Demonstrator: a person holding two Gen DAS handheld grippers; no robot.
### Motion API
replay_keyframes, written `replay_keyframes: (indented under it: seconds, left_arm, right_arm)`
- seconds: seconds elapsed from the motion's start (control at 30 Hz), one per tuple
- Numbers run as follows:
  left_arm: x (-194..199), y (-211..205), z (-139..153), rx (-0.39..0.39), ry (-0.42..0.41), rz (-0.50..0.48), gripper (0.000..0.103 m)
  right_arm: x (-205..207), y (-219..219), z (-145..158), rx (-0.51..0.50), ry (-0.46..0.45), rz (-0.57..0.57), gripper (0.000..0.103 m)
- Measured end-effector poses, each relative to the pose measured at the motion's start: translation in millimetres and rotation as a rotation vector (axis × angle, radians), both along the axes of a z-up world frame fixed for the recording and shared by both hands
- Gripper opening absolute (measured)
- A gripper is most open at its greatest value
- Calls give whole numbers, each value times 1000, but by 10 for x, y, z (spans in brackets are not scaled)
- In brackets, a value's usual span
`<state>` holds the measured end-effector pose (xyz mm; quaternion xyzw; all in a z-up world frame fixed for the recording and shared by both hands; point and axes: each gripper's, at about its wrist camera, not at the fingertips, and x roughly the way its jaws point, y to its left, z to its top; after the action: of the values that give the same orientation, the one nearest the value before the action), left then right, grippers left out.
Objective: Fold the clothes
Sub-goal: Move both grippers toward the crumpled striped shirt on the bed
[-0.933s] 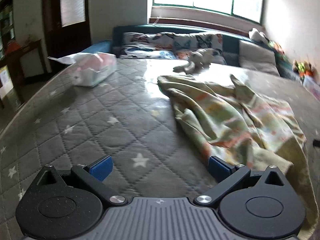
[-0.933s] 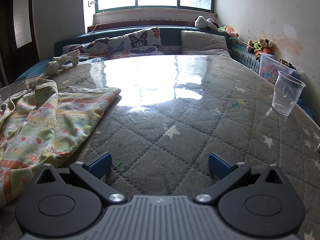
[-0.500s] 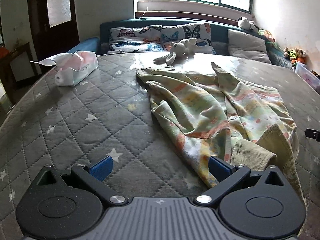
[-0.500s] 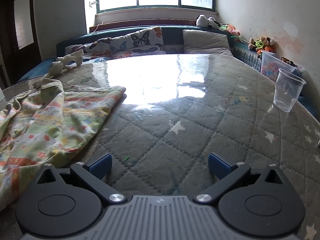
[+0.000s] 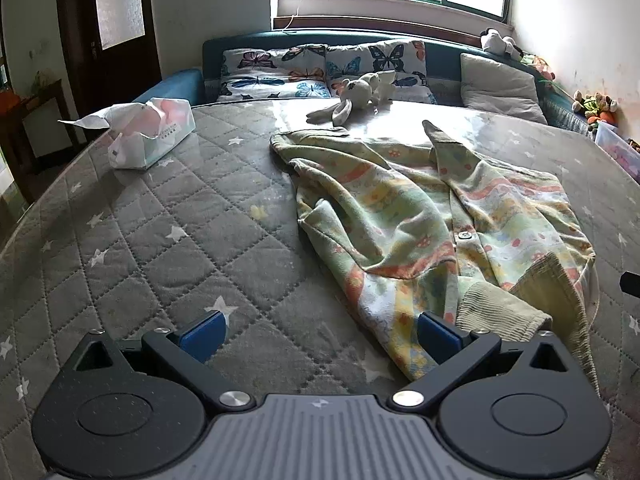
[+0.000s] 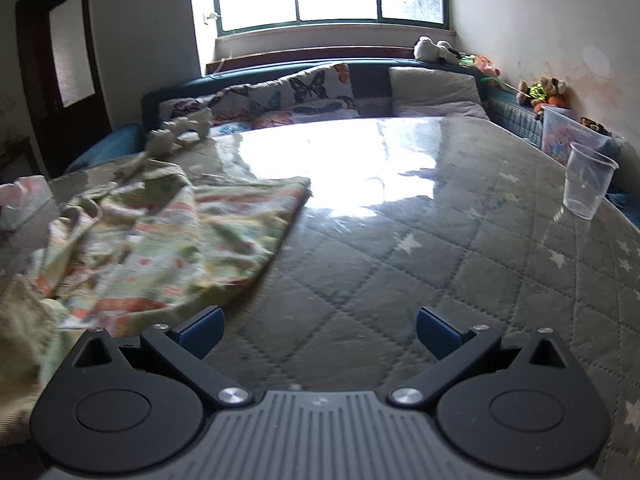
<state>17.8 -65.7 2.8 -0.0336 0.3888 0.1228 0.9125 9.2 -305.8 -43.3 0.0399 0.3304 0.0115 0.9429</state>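
In your left wrist view, your left hand-held gripper [image 5: 318,334] stood wide open, gripping nothing, low over the quilted counter [image 5: 168,248]. The crumpled patterned shirt [image 5: 432,216] lay just ahead to the right, its hem by the right fingertip; a tissue box [image 5: 154,134] sat far left

In your right wrist view, your right hand-held gripper [image 6: 318,326] was equally wide, empty, the shirt [image 6: 160,236] left, a plastic cup [image 6: 588,186] far right

Quilted grey table cover with white stars [image 5: 168,240] [image 6: 460,280], glossy under a clear sheet.

Ahead and right of the left claw [image 5: 318,334] a crumpled patterned garment [image 5: 432,216] [image 6: 160,240] lies unfolded; far ahead to its left sits a tissue pack [image 5: 152,132], straight ahead at the far edge a plush rabbit [image 5: 356,98]. Far right of the right claw [image 6: 320,324] stands a clear plastic cup [image 6: 588,184].
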Motion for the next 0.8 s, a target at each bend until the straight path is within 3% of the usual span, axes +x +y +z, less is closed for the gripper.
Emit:
replay_keyframes:
  seconds: [0.13,0.27,0.8]
  left_arm:
    - [-10,-1,-9,-15,1,-8,103]
    - [-220,381,-100,-24,2,-246,103]
    - [-274,419,23,-23,0,-249,103]
  right_arm:
    - [-82,105,86,11,-14,35,103]
    - [-144,225,145,11,-24,68,103]
    - [-296,594,260,6,-41,170,103]
